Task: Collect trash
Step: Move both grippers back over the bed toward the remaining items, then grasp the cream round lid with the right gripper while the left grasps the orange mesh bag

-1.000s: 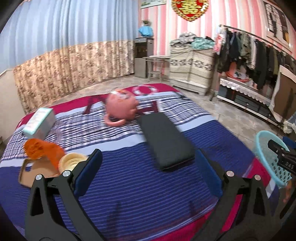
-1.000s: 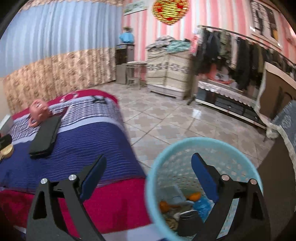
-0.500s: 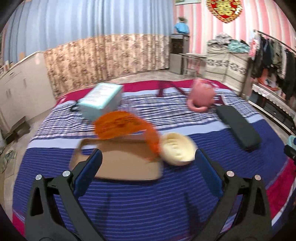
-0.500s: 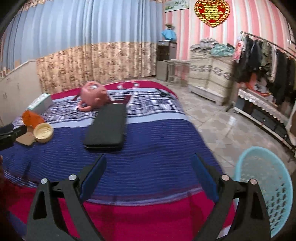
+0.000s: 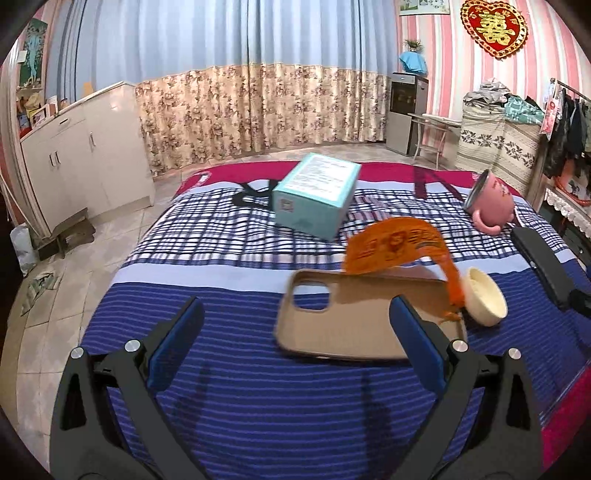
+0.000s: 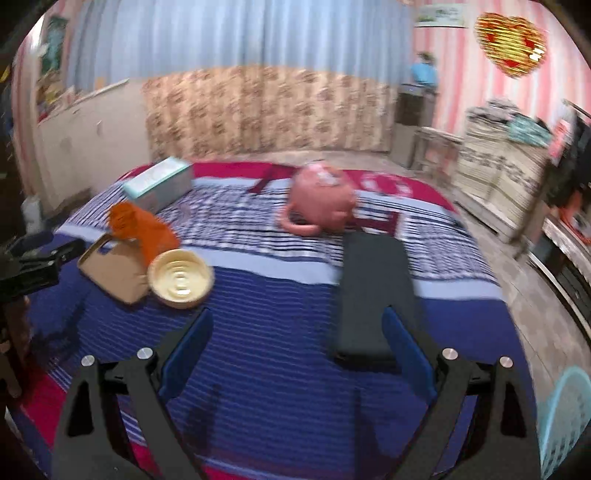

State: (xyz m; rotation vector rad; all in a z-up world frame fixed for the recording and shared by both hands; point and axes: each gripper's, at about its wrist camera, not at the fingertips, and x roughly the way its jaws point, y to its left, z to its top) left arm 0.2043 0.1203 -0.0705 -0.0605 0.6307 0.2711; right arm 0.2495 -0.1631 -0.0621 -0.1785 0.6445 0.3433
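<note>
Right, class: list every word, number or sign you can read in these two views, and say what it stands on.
"囍": gold double-happiness sign on the red heart plaque on the wall.
Teal box: printed lines on top and a code mark on the front, too small to read.
Orange wrapper: print there, blurred.
Pink mug: marks on its side, unreadable.
Wall poster: too small.
Right wrist view: all blurred.

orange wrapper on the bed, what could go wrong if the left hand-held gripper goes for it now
The orange wrapper drapes over the tan phone case and touches the cream bowl, so the open left hand-held gripper might pinch the case along with it or tip the bowl. The wrapper looks thin and crumpled, so it may slip out of the pads.
</note>
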